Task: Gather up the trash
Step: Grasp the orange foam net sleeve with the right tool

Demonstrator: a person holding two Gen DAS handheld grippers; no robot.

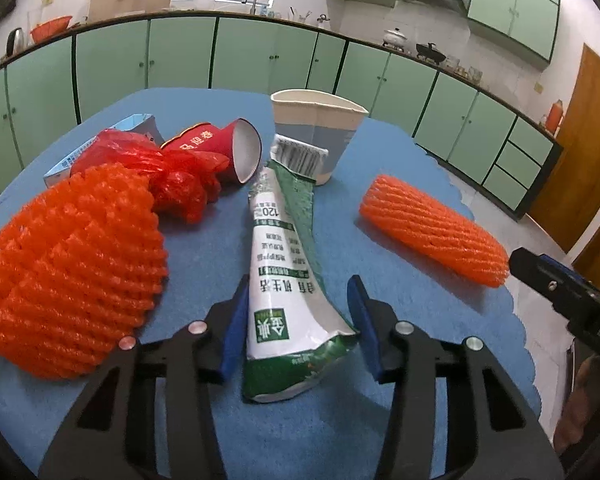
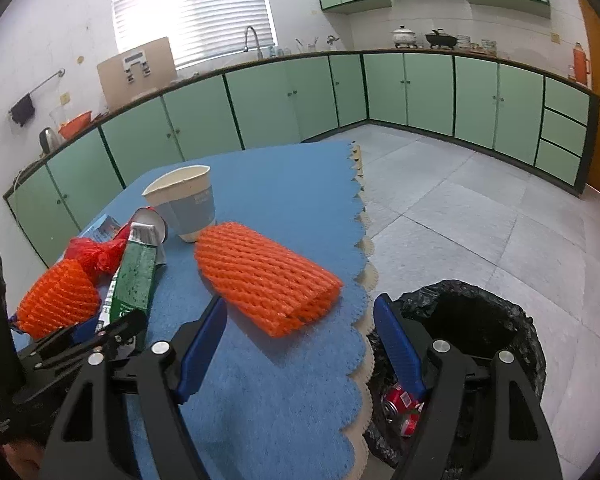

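A flattened green and white milk carton (image 1: 276,280) lies on the blue table mat (image 1: 380,152). My left gripper (image 1: 299,280) is around its near end, with both blue pads against its sides. From the right wrist view the carton (image 2: 134,280) runs into the left gripper (image 2: 112,332). An orange foam net (image 2: 268,280) lies near the mat's scalloped edge, just ahead of my right gripper (image 2: 300,300), which is open and holds nothing. This net (image 1: 432,232) lies to the carton's right. A second foam net (image 1: 68,272), a red plastic bag (image 1: 172,176), a red paper cup (image 1: 228,148) and a grey-and-white paper cup (image 1: 316,132) lie around the carton.
A bin lined with a black bag (image 2: 472,320) stands on the floor beside the table, under my right gripper's right finger, with red cans (image 2: 400,404) inside. A small blue and white box (image 1: 84,152) lies behind the red bag. Green cabinets line the walls.
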